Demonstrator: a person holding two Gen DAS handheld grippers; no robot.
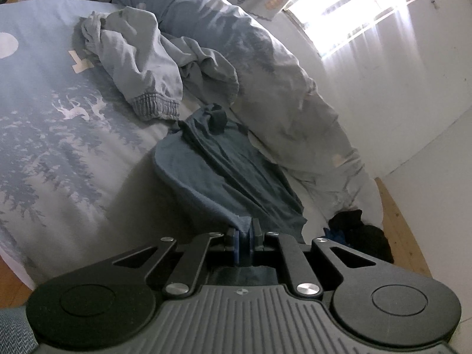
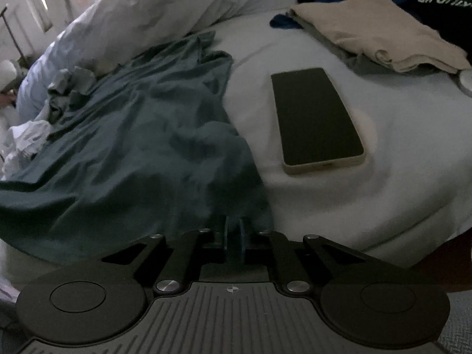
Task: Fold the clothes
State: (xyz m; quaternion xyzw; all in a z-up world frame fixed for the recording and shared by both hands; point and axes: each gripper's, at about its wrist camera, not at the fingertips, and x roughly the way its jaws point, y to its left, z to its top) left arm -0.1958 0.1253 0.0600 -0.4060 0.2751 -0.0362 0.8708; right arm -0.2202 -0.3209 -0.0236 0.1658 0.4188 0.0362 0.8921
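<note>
A dark blue-green garment (image 1: 224, 174) lies crumpled on the bed. My left gripper (image 1: 244, 233) is shut on its near edge, and the cloth runs away from the pads toward the duvet. In the right wrist view the same garment (image 2: 141, 147) spreads over the left half of the bed. My right gripper (image 2: 234, 224) is shut on its near corner, with cloth pinched between the blue pads.
A pale blue garment (image 1: 138, 59) with elastic cuffs lies bunched on the patterned bedsheet (image 1: 44, 135). A rolled duvet (image 1: 265, 67) runs along the far side. A phone (image 2: 315, 121) lies face up on the sheet (image 2: 368, 200). Folded beige clothes (image 2: 377, 38) and dark clothes (image 1: 362, 236) sit nearby.
</note>
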